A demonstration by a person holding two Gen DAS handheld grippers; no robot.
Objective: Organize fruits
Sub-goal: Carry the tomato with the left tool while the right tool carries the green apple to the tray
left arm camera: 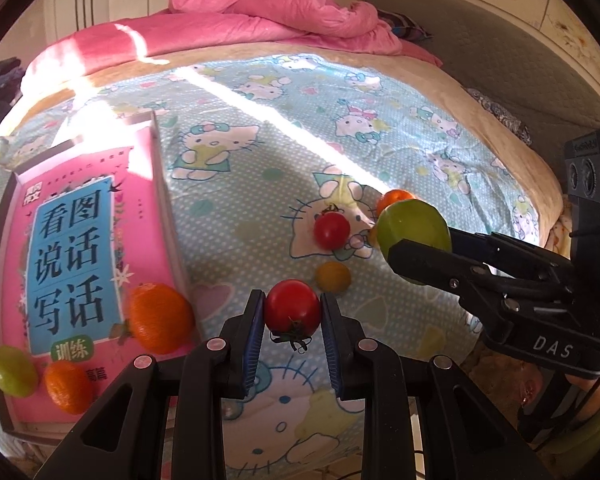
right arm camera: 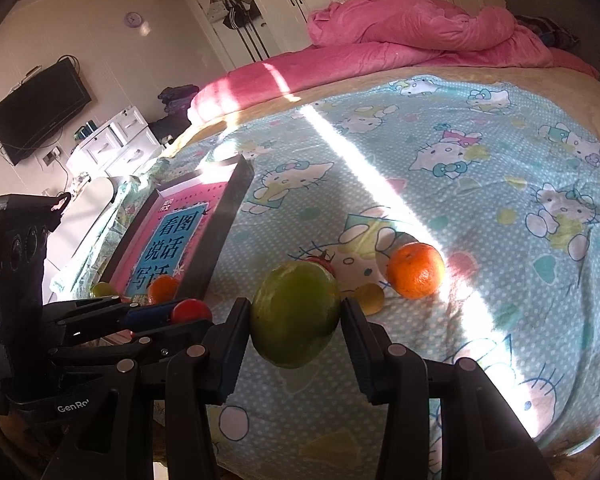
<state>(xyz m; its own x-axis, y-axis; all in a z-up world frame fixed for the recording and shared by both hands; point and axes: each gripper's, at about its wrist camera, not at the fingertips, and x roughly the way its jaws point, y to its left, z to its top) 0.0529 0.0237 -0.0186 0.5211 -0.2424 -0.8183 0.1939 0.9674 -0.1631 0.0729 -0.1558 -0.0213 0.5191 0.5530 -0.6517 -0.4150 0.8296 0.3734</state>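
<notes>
My left gripper (left arm camera: 292, 312) is shut on a red tomato (left arm camera: 292, 309), held above the bed sheet. My right gripper (right arm camera: 296, 316) is shut on a large green fruit (right arm camera: 295, 312), which also shows in the left wrist view (left arm camera: 414, 228). On the sheet lie a second red tomato (left arm camera: 331, 230), a small yellow fruit (left arm camera: 333, 276) and an orange (right arm camera: 416, 270). The tray with a pink book (left arm camera: 72, 248) holds two oranges (left arm camera: 161, 318) (left arm camera: 67, 387) and a green fruit (left arm camera: 11, 370).
The blue cartoon sheet (left arm camera: 284, 128) covers the bed. A pink quilt (left arm camera: 276, 12) is piled at the far end. A TV (right arm camera: 40, 110) and white drawers (right arm camera: 112, 140) stand by the left wall. The bed edge is near my grippers.
</notes>
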